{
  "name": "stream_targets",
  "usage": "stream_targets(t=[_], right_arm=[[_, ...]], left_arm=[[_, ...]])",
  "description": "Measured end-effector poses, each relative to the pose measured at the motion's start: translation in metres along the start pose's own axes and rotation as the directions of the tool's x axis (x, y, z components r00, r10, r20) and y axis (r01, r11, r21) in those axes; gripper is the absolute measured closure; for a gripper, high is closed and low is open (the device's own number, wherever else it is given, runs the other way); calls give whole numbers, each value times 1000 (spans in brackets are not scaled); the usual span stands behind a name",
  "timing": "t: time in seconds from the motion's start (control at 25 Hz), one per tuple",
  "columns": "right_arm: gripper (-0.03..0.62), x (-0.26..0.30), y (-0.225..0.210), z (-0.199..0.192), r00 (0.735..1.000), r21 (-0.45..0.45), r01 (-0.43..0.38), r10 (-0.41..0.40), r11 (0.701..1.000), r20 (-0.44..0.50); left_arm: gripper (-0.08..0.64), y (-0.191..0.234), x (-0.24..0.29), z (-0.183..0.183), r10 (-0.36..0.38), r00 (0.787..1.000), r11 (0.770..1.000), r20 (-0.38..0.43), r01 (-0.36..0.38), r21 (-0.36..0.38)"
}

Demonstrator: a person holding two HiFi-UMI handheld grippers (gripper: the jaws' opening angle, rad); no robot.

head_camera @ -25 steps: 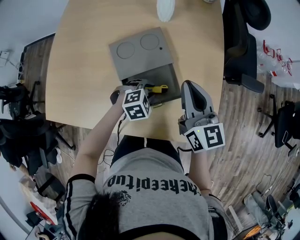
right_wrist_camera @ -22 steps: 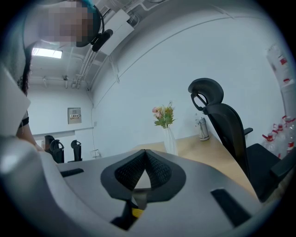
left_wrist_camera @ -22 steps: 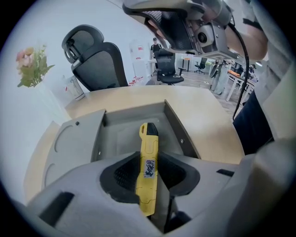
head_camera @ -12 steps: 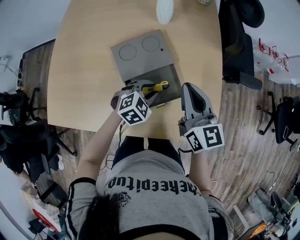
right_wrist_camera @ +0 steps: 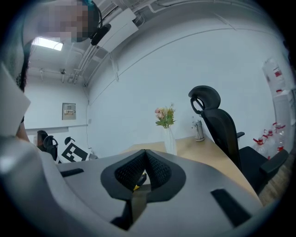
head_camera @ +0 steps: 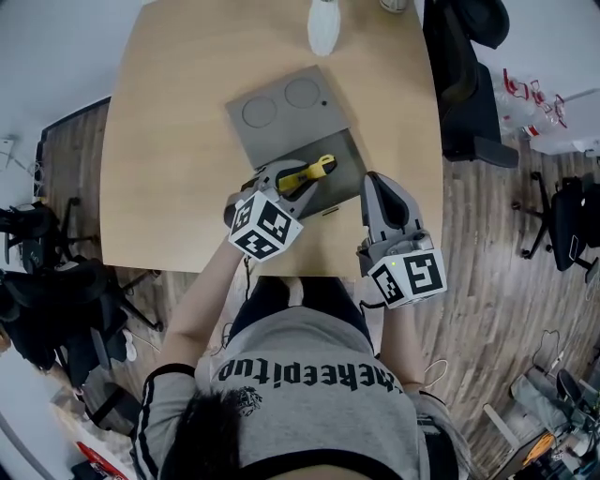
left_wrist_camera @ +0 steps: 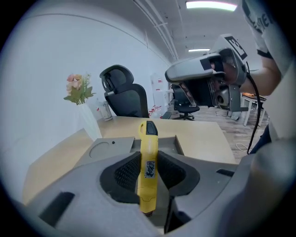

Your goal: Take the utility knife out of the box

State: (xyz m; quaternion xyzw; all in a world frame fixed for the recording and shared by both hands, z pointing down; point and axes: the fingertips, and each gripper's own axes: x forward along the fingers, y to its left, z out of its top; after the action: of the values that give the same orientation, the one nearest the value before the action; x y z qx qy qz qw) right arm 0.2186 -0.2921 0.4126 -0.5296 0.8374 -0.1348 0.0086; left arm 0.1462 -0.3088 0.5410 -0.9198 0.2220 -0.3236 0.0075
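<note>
Holding the utility knife (left_wrist_camera: 148, 139) mid-body in the left gripper (left_wrist_camera: 149, 156), jaws clamped on it, above the open box (head_camera: 342, 183). Could pivot in the pads and drop back in if swung fast. Keeping the right gripper (right_wrist_camera: 144, 155) shut and empty alongside, so no backup.

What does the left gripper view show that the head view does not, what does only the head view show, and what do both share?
Only the left gripper view: the pads of the left gripper closed on the yellow utility knife, and the ceiling lights. Only the head view: the person's printed shirt and the left gripper's marker cube. Both: the knife held over the open grey box, the right gripper and the wooden table.
</note>
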Motion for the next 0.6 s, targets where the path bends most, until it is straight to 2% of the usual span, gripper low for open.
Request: stream_targets(t=[0.36, 0.6], right_arm=[[586, -10, 33, -3, 1000, -29, 31, -31, 999, 6], [586, -20, 55, 4, 998, -42, 58, -56, 997, 40]], left_arm=[[434, -1, -50, 24, 35, 989, 998, 145, -28, -50], [434, 0, -91, 44, 79, 962, 995, 263, -62, -73]])
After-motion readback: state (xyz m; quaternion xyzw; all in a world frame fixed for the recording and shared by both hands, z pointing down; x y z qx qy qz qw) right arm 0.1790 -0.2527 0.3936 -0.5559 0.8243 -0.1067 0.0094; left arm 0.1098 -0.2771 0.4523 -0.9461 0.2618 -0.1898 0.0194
